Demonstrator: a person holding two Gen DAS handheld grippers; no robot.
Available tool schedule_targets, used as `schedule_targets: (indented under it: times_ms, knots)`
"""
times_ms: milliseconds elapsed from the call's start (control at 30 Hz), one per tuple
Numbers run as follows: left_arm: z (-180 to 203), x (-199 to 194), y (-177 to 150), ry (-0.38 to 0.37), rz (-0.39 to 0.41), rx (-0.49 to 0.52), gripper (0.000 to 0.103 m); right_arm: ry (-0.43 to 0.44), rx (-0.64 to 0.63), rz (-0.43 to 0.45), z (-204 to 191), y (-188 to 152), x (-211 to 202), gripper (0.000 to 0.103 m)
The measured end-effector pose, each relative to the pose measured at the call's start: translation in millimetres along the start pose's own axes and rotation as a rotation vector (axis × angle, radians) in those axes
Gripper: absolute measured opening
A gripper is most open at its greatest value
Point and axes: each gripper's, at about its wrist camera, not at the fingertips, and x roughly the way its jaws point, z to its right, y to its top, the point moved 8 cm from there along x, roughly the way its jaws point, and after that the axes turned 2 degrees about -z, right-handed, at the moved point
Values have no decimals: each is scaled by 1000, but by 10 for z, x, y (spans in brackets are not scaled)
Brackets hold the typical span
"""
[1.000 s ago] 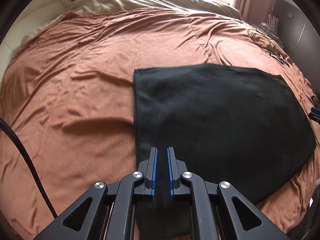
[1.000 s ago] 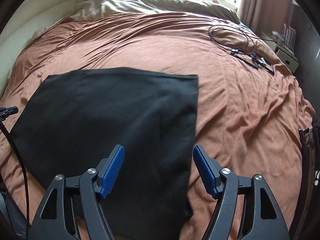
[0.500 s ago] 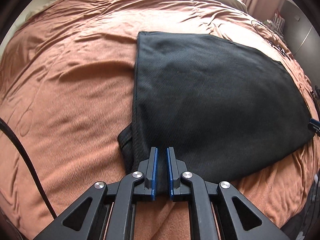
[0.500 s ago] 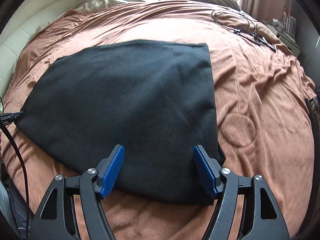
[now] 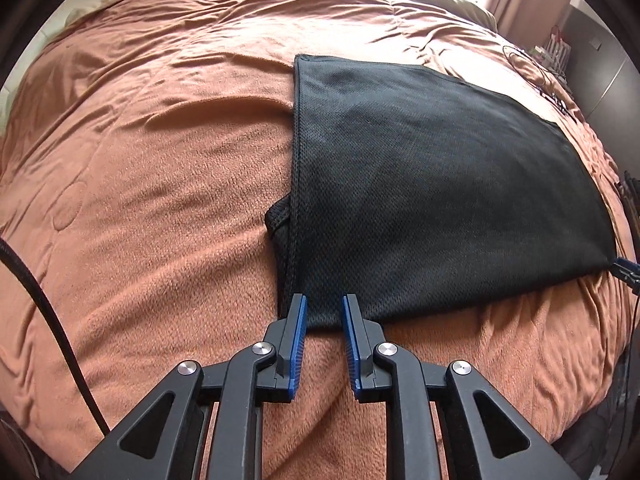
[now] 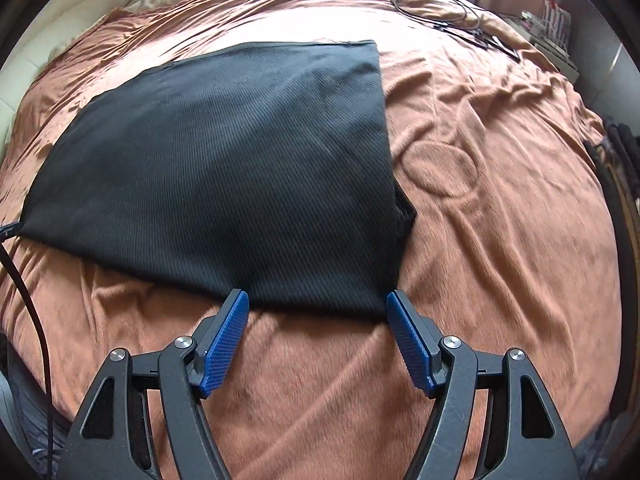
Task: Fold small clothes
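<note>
Black garment flat, lengthwise across bed.

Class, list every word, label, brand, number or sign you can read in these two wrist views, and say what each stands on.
None can be read.
The black garment shows no print or tag.
The brown blanket is plain.
Items on the far shelf are too small and blurred to read.

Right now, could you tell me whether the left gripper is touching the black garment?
Cannot tell. In the left wrist view the left gripper holds its jaws parted at the near edge of the black garment, but neither contact nor a gap shows plainly.
</note>
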Motion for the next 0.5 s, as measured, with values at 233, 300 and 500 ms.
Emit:
schedule_targets:
  times_ms: [233, 300, 500]
  knots:
    - [7, -185, 3, 10, 42, -14, 36, 41, 6, 67, -106, 31, -329, 70]
    - [56, -222, 23, -6, 55, -21, 36, 56, 3, 78, -165, 41, -360, 68]
    - [311, -173, 99, -39, 62, -9, 36, 121, -13, 87, -459, 78, -285, 61]
